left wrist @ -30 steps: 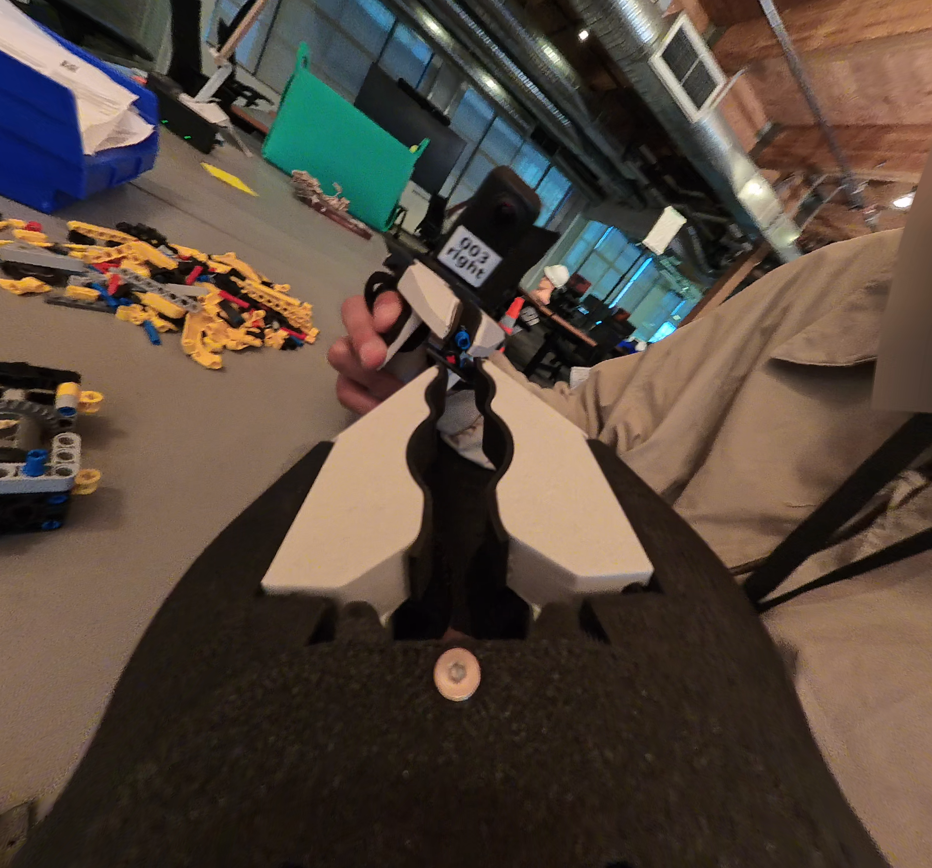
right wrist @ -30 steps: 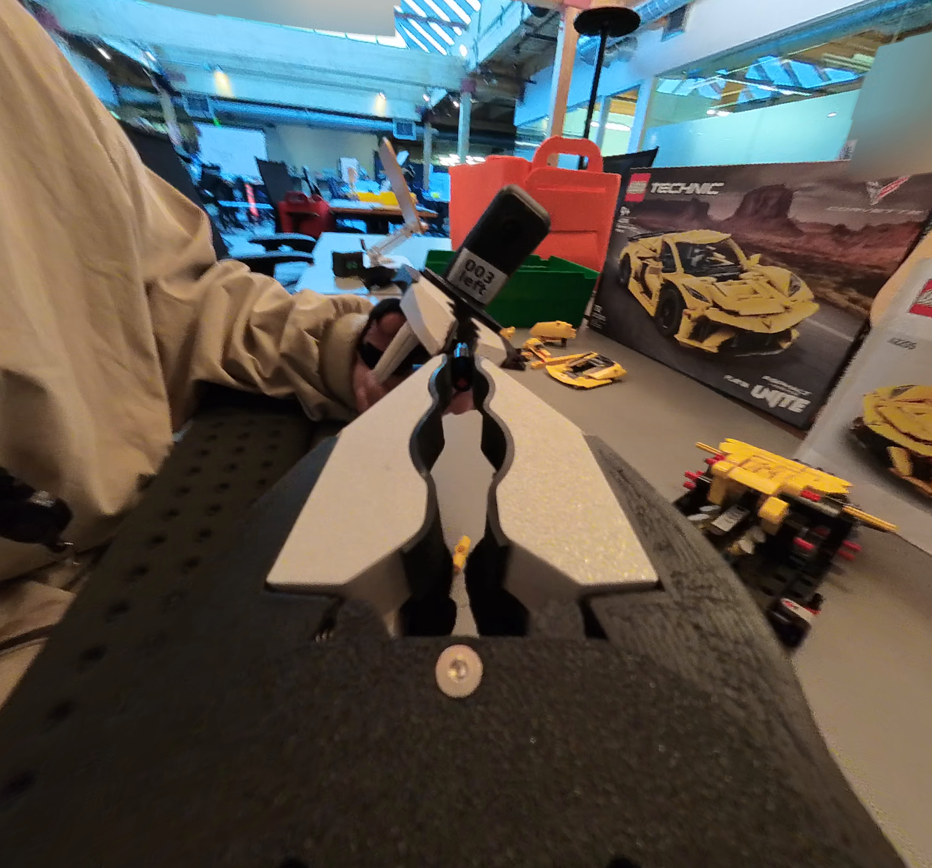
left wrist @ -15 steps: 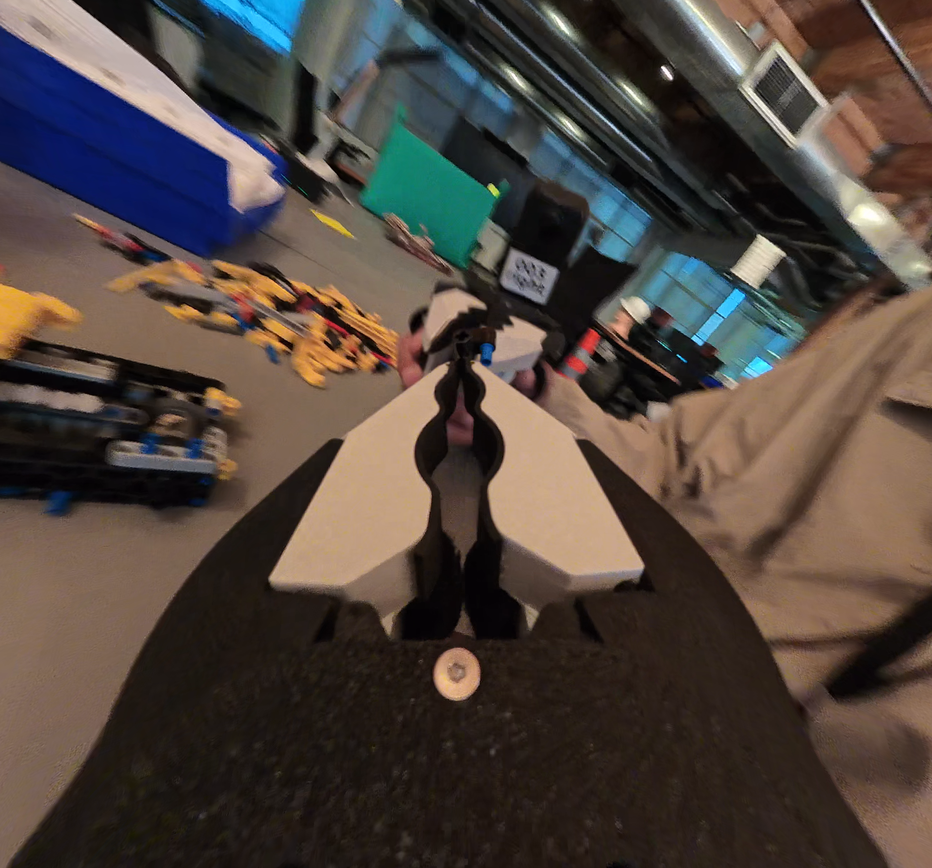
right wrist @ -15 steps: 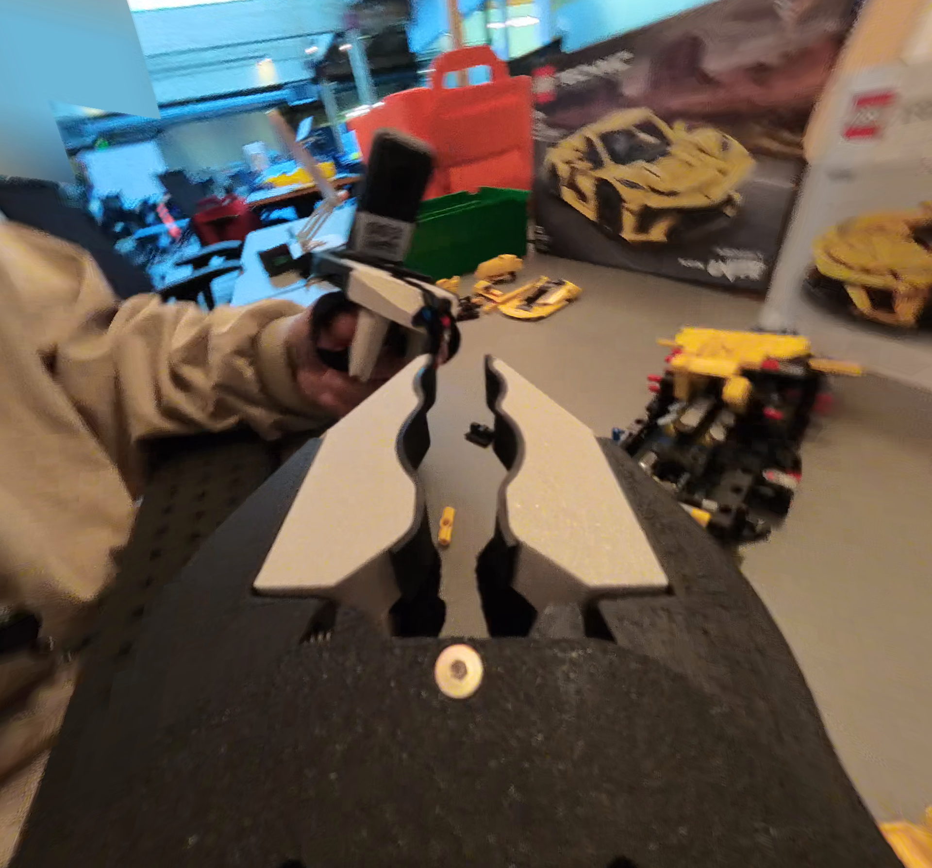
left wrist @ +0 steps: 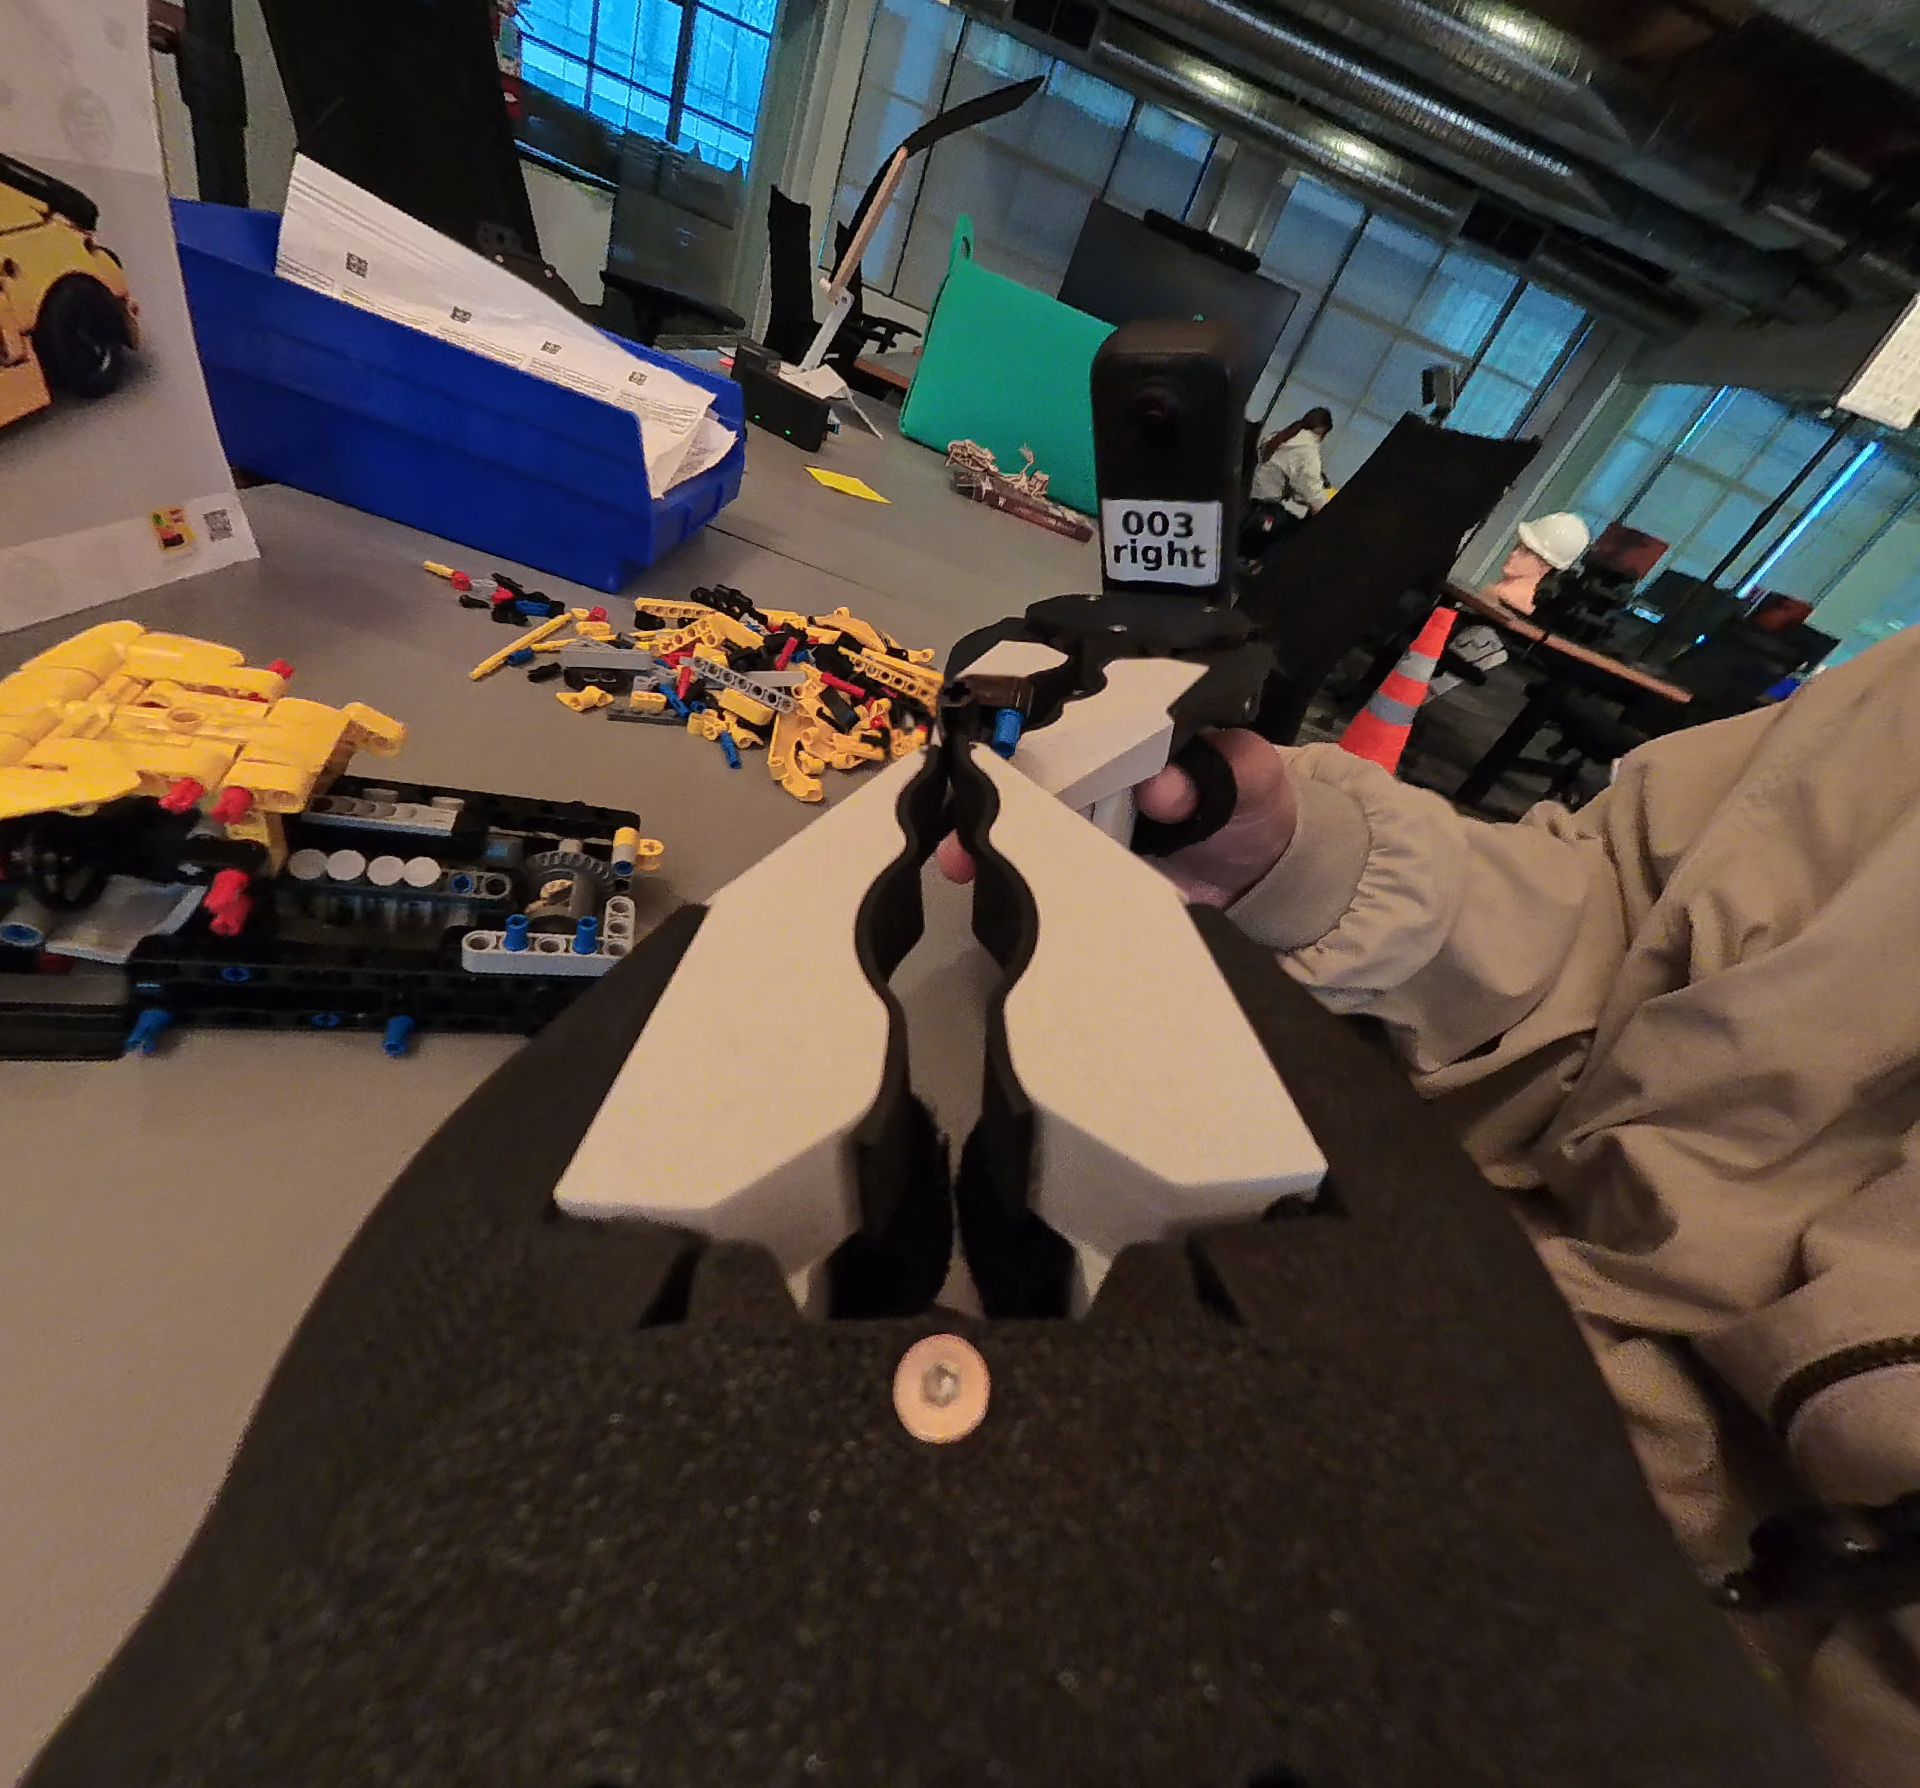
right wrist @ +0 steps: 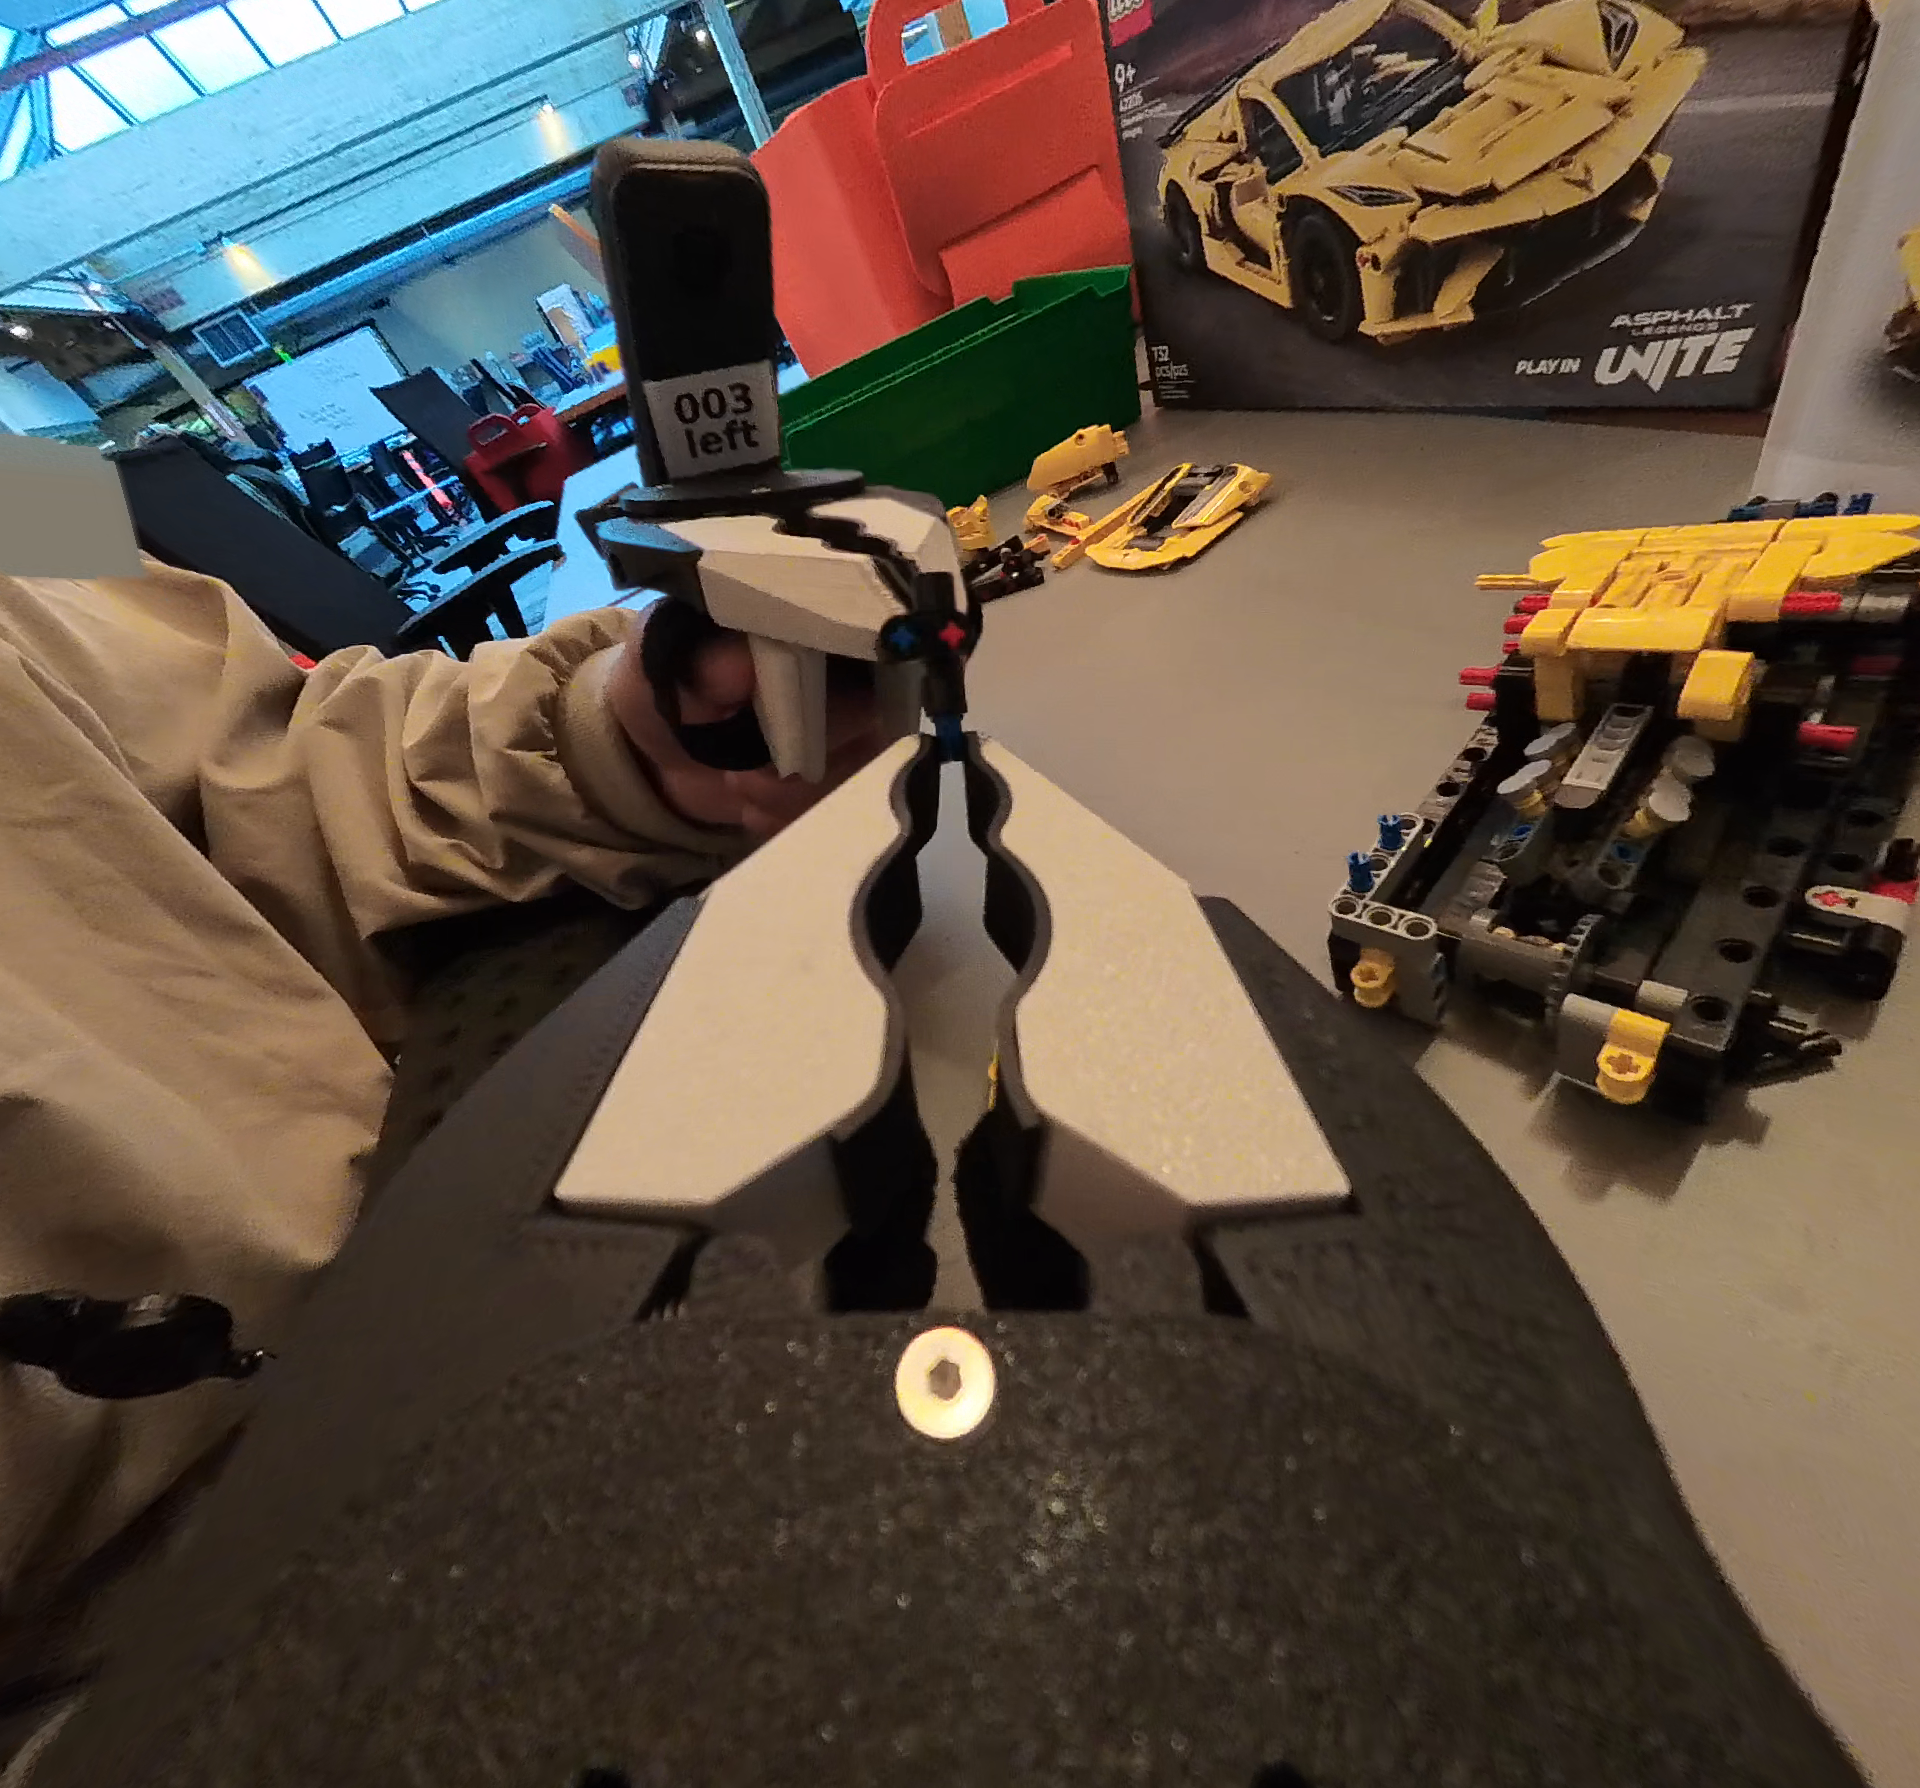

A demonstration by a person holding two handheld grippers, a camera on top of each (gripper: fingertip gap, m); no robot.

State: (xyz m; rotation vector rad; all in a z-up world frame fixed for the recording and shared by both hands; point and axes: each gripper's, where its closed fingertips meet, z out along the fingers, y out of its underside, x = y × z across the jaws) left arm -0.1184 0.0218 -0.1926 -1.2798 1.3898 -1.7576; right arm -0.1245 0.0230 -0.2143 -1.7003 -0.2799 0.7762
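Note:
My left gripper [left wrist: 952, 759] is shut on a small black building piece [left wrist: 971, 699] that carries a blue pin [left wrist: 1005, 726]. It is held in the air above the grey table [left wrist: 156, 1271]. In the right wrist view the same piece [right wrist: 932, 639] shows blue and red pins and sits in the left gripper's [right wrist: 925, 616] tips. A blue pin [right wrist: 948, 732] hangs from its lower end. My right gripper [right wrist: 948, 753] is shut on that blue pin. The right gripper [left wrist: 1013, 699] meets my left one tip to tip. A hand in a beige sleeve holds each gripper.
A partly built black chassis with a yellow body [left wrist: 312, 886] [right wrist: 1662, 803] lies on the table. A pile of loose pieces [left wrist: 748, 689] and a blue bin [left wrist: 436, 429] lie beyond. A kit box [right wrist: 1455, 159], green bin [right wrist: 966, 398] and orange bag [right wrist: 966, 149] stand at the back. The grippers are tip to tip, or close to it.
My right gripper was open half a second ago and is now shut on the blue pin. My left gripper stayed shut on the black piece. Both grippers swung and levelled out.

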